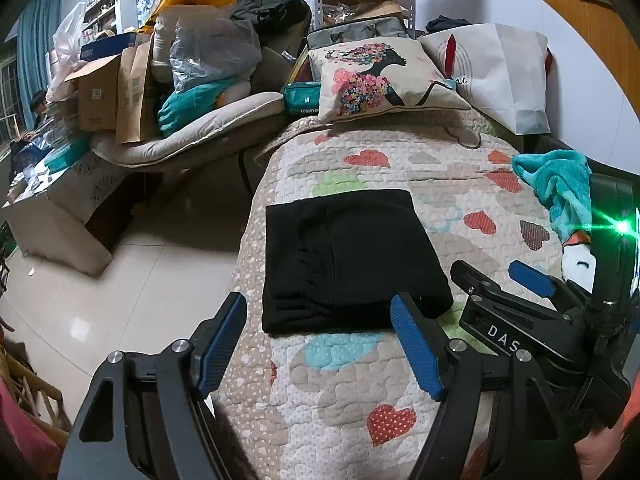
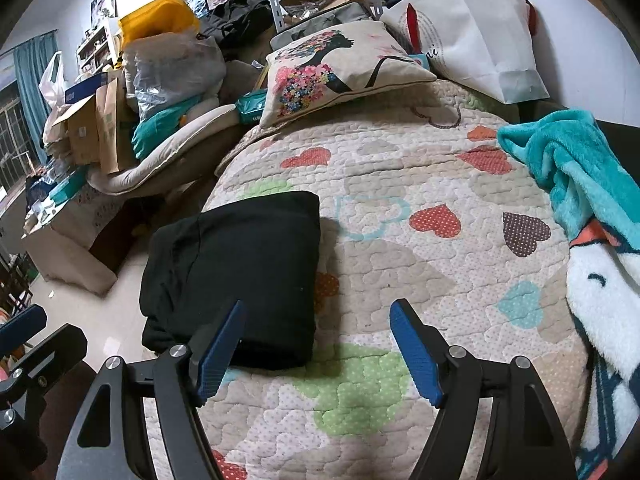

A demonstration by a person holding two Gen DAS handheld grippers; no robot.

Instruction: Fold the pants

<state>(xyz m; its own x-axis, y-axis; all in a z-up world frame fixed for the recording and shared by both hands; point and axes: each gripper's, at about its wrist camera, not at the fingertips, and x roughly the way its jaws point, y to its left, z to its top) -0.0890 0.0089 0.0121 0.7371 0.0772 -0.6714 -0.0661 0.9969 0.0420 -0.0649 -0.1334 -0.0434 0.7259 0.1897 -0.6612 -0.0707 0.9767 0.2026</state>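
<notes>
The black pants [image 1: 344, 260] lie folded into a compact rectangle on the heart-patterned quilt [image 1: 400, 168], near the bed's left edge. They also show in the right wrist view [image 2: 236, 276]. My left gripper [image 1: 318, 308] is open and empty, just short of the pants' near edge. My right gripper [image 2: 316, 316] is open and empty, over the quilt at the pants' near right corner. The right gripper also shows in the left wrist view [image 1: 496, 276], to the right of the pants.
A floral pillow [image 1: 384, 76] and a white paper bag [image 1: 500, 72] sit at the head of the bed. A teal blanket [image 2: 568, 172] lies on the right. Boxes and bags [image 1: 160, 72] pile on a couch left. Tiled floor [image 1: 120, 280] lies beside the bed.
</notes>
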